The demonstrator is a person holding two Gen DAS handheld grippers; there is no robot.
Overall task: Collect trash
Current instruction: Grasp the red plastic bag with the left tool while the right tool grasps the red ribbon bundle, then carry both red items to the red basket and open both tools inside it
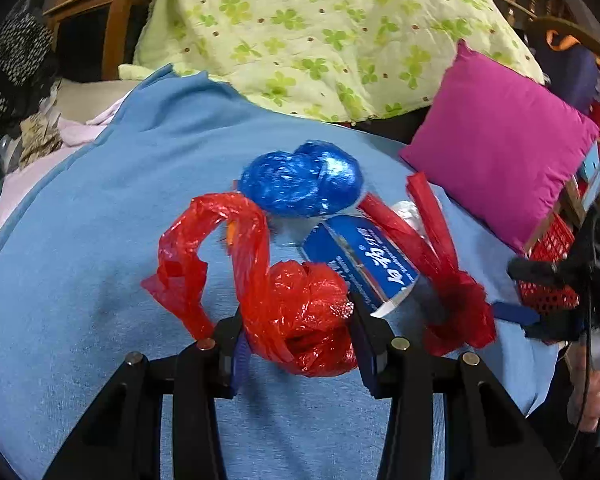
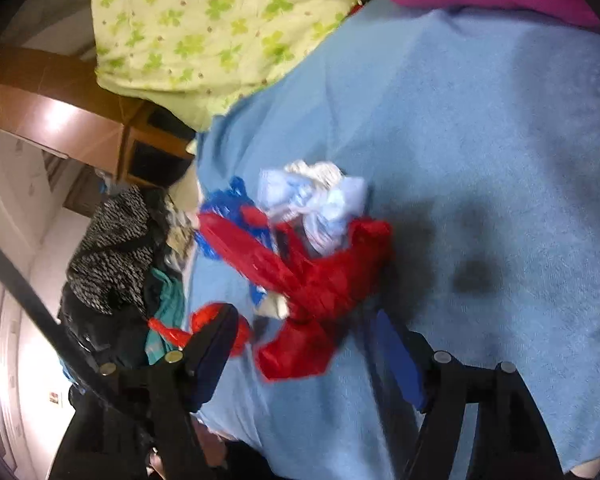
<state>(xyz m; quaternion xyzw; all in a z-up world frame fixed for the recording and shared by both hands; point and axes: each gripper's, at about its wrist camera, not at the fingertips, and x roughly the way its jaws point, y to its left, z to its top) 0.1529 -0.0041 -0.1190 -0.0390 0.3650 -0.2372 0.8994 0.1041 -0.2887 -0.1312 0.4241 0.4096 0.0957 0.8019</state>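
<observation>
A pile of trash lies on a blue blanket (image 1: 100, 220). In the left wrist view my left gripper (image 1: 296, 332) is shut on a crumpled red plastic bag (image 1: 300, 312). Behind it lie a blue plastic bag (image 1: 300, 180), a blue-and-white carton (image 1: 360, 256) and a second red bag (image 1: 456, 304). My right gripper shows at the right edge of that view (image 1: 540, 296). In the blurred right wrist view my right gripper (image 2: 300, 336) is open around the second red bag (image 2: 324, 292), with its jaws on either side, apart from it. A crumpled white wrapper (image 2: 316, 200) lies beyond.
A magenta pillow (image 1: 500, 148) sits at the right on the blanket. A green clover-print quilt (image 1: 320, 32) is heaped behind. A red mesh basket (image 1: 552, 256) stands at the right edge. Dark clothes (image 2: 112, 248) are piled off the blanket's left side.
</observation>
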